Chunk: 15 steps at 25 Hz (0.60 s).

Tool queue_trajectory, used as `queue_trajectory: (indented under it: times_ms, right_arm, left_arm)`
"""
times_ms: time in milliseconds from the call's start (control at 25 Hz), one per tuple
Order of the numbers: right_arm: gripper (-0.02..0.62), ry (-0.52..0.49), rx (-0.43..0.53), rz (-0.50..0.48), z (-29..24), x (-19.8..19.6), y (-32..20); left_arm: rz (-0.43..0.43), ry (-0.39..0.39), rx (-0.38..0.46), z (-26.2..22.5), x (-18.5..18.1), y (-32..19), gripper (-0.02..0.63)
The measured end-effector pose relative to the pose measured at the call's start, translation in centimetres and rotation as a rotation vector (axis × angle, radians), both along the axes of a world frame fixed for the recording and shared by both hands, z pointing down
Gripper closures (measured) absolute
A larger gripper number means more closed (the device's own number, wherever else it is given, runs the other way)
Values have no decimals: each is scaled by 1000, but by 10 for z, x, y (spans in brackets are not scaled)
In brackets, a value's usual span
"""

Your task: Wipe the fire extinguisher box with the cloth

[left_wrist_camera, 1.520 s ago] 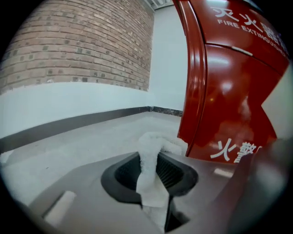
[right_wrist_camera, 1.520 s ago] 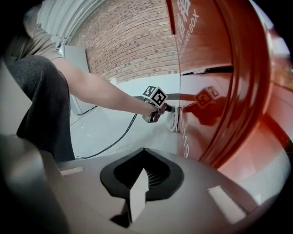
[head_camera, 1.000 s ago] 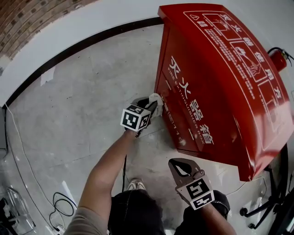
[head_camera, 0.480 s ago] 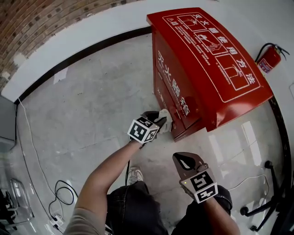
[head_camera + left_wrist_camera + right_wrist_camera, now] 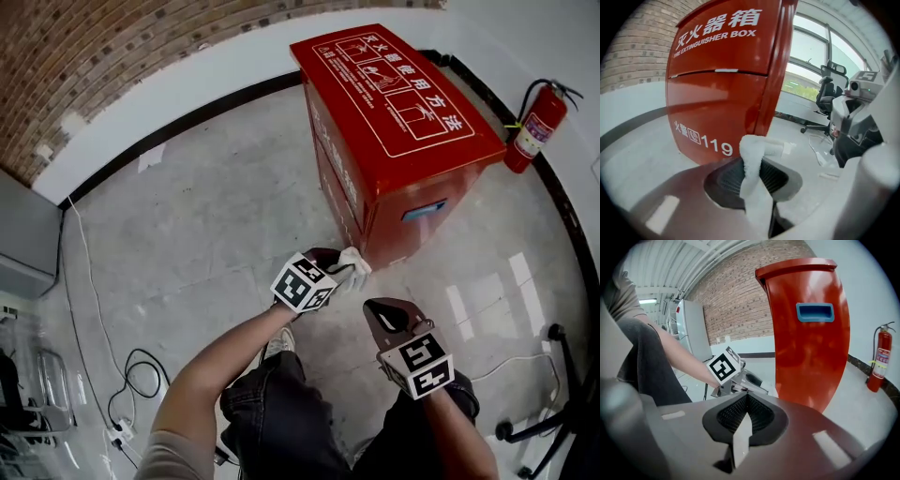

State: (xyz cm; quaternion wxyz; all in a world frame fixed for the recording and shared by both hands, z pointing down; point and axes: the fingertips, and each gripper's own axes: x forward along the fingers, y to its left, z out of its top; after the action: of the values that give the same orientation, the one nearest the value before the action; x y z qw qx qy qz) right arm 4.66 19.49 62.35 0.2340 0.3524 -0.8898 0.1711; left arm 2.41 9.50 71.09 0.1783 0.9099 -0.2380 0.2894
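Fire extinguisher box [image 5: 394, 122] just ahead of left claw [image 5: 336, 266] pinching white cloth [image 5: 356, 262]; right claw [image 5: 379, 313] pressed together, empty.

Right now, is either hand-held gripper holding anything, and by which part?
The left hand-held gripper pinches the cloth by a bunched fold; the right hand-held gripper is shut and empty.

Dark jeans [image 5: 281, 422] — taupe short sleeve [image 5: 173, 461]
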Motion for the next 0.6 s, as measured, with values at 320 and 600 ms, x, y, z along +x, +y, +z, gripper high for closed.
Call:
queue_trajectory:
  times_ms: [320,600]
  right_arm:
    - [313,-19,27,-86,-6,39,5]
    - [349,-99,124,-118,-23,45,6]
  left_arm:
    - [156,16,55,-69,22,68,517]
    - [208,86,106,-137,59,101,514]
